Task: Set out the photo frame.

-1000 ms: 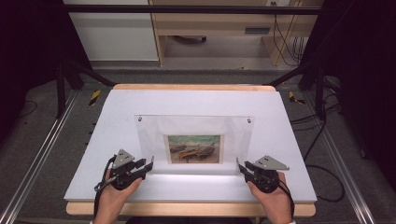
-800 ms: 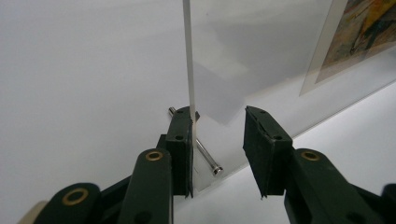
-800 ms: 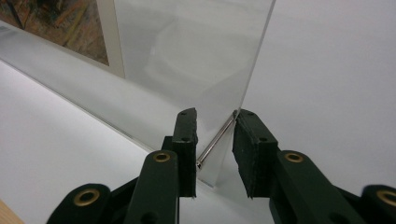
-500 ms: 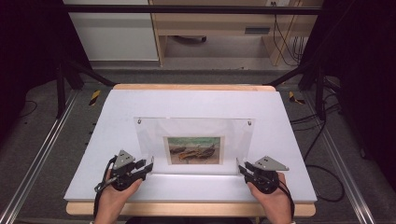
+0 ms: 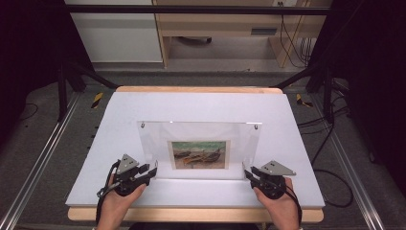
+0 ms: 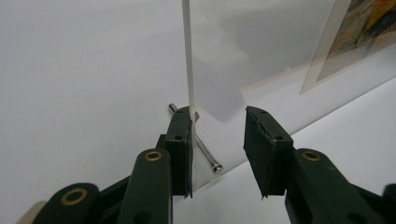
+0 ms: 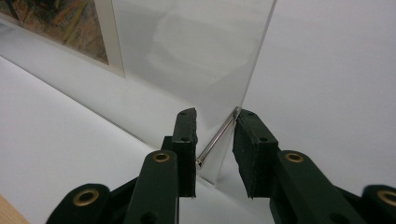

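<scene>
A clear acrylic frame [image 5: 201,136] stands upright on the white board [image 5: 201,103], holding a small picture of boats [image 5: 198,154]. My left gripper [image 5: 152,171] is at its lower left corner. In the left gripper view the jaws [image 6: 218,116] are open, with the pane's edge [image 6: 188,56] against the left pad and a metal pin [image 6: 205,151] low between them. My right gripper [image 5: 249,173] is at the lower right corner. There the jaws [image 7: 215,116] are open around the pane's bottom corner and its metal pin [image 7: 217,137], with a narrower gap.
The white board lies on a wooden tabletop [image 5: 191,214] whose front edge runs just under the hands. Metal rails [image 5: 43,158] flank the table. Black-and-yellow tools [image 5: 97,99] lie off the board's far corners. Wooden furniture [image 5: 225,24] stands beyond.
Almost nothing differs; both grippers hold their places at the frame's lower corners, and the frame stands as before.
</scene>
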Demonstrator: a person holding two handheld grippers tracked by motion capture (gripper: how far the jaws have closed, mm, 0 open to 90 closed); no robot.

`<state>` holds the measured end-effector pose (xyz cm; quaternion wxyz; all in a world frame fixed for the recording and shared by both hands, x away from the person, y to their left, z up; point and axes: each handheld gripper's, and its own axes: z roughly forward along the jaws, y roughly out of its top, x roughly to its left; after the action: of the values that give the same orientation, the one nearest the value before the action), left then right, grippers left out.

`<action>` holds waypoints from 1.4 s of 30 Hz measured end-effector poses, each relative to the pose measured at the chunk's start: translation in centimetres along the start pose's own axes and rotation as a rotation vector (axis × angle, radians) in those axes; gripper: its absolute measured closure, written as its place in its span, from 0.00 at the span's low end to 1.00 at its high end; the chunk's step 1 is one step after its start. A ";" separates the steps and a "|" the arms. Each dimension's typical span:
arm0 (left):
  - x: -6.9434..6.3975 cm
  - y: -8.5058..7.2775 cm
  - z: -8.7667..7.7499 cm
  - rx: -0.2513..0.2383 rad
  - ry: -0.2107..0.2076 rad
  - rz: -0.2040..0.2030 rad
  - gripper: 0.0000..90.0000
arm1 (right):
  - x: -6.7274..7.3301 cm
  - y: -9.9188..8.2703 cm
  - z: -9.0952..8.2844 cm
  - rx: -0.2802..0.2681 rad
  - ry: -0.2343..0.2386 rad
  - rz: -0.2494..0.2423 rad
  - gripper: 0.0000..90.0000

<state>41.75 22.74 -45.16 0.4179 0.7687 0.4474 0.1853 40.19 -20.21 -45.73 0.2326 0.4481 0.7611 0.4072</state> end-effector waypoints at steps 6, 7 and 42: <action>0.0 0.0 0.0 0.001 -0.003 0.000 0.69 | -0.1 0.0 0.0 -0.004 0.004 -0.001 0.78; 0.0 0.0 0.0 0.002 -0.003 0.000 0.69 | 0.0 0.0 0.0 -0.004 0.004 0.002 0.78; -0.1 0.4 0.0 -0.083 0.030 -0.010 0.23 | 0.5 0.8 0.5 -0.060 -0.017 -0.016 0.23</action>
<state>41.91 22.50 -44.86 0.4438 0.7454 0.4494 0.2131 40.69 -19.34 -45.36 0.2558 0.4384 0.7501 0.4240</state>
